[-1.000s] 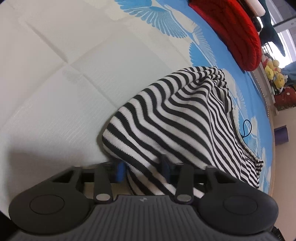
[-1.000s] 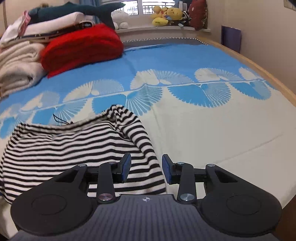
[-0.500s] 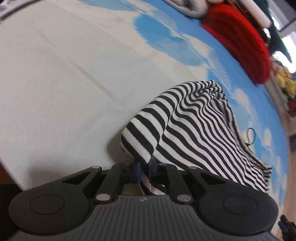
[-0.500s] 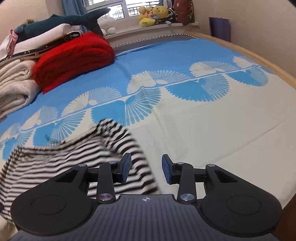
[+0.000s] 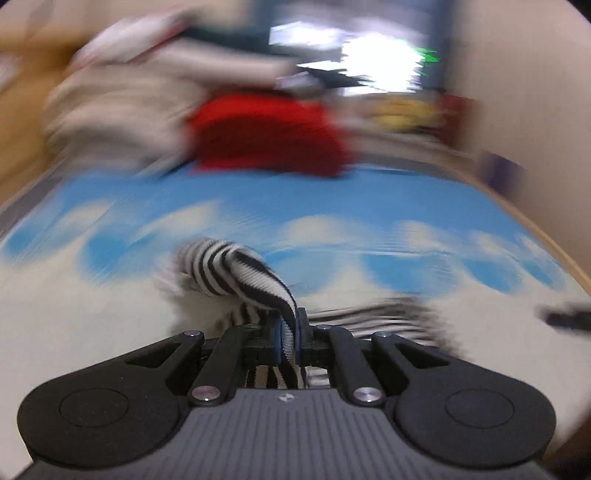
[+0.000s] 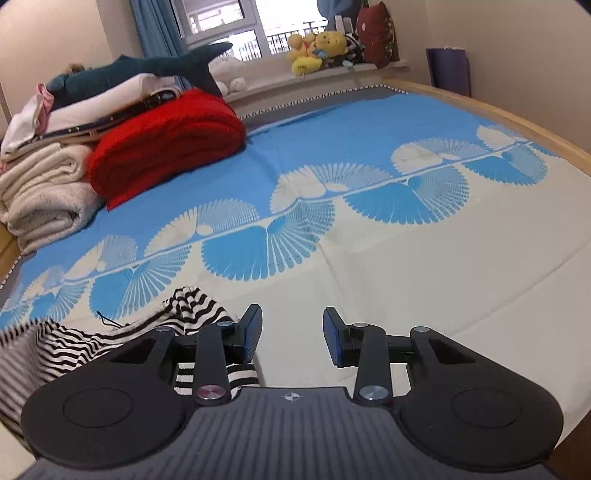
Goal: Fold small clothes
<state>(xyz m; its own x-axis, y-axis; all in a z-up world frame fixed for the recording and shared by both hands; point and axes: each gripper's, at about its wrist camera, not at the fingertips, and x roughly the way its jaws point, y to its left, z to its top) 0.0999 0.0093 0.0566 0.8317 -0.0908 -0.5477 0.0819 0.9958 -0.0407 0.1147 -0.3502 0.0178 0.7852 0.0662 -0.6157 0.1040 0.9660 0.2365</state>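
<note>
Stripes bunch between the left gripper (image 5: 289, 338), just clamped on the striped garment (image 5: 236, 271) and lifting its edge to fold, while the right gripper (image 6: 291, 334) hangs half-open, empty.

Blue-and-cream bedspread (image 6: 424, 258) under striped garment (image 6: 74, 343) (rumpled), red blanket (image 6: 166, 147)

We saw daylight from window (image 6: 221, 26); right wrist view sharp, left wrist view smeared by motion blur, fisheye edges bent.

One striped garment (image 6: 74, 347), one red blanket (image 6: 166, 144), one plush shark (image 6: 147, 68), two claws.
</note>
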